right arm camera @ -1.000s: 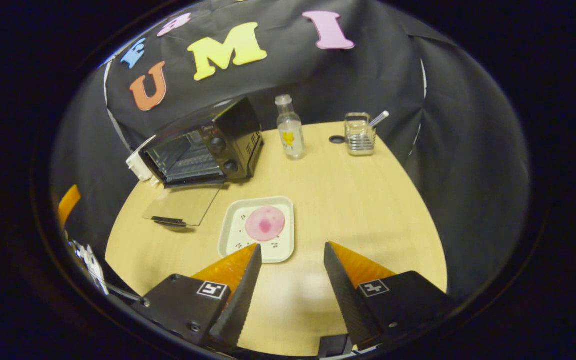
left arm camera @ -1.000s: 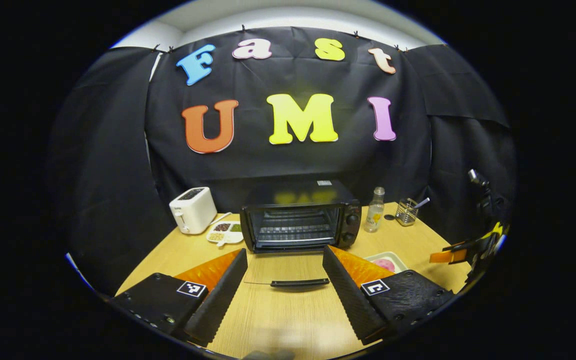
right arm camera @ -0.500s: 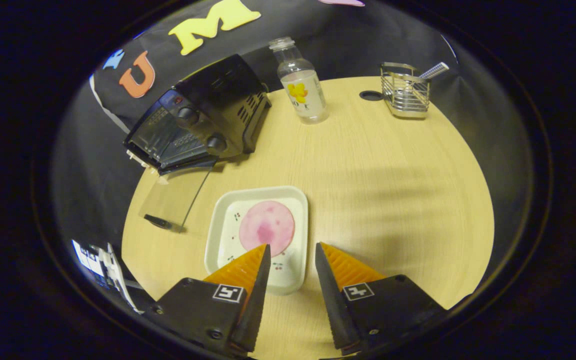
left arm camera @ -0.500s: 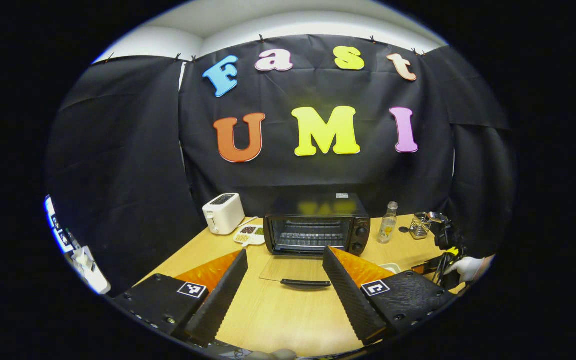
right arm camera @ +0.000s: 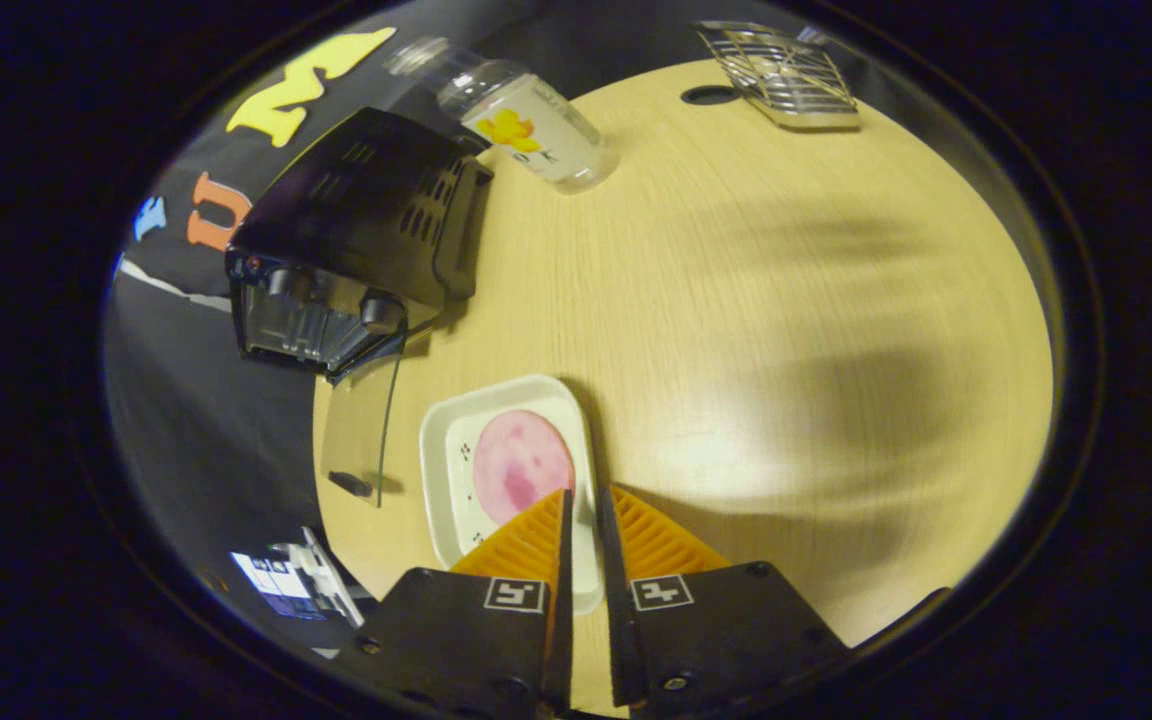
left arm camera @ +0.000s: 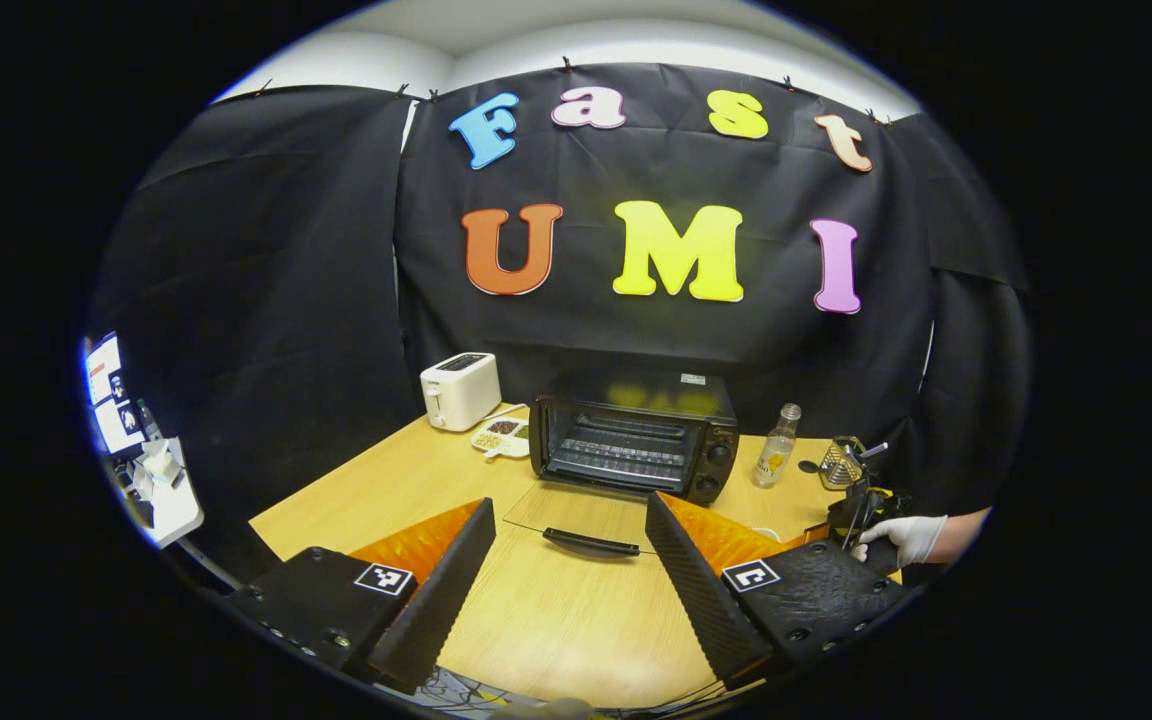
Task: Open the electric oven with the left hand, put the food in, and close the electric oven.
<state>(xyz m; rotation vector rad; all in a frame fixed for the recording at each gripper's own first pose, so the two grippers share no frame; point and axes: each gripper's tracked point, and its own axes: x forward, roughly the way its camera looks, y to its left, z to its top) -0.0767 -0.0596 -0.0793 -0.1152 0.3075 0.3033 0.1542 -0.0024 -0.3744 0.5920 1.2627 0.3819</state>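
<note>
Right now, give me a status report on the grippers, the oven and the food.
Left gripper open, clear of the oven. Right gripper nearly closed on the white tray's rim, pink food aboard. Oven door down flat, nothing blocking.

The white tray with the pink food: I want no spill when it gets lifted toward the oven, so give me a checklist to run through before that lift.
1. Oven door down flat on the table: ok.
2. Right claw closed on the tray rim: cannot tell; the fingers are nearly together at the rim's near right edge, but contact is hidden.
3. Food sits inside the tray: ok.
4. Left claw open and back from the door: ok.
5. Bottle stands away from the tray: ok.
6. Oven rack free of other items: cannot tell.
</note>
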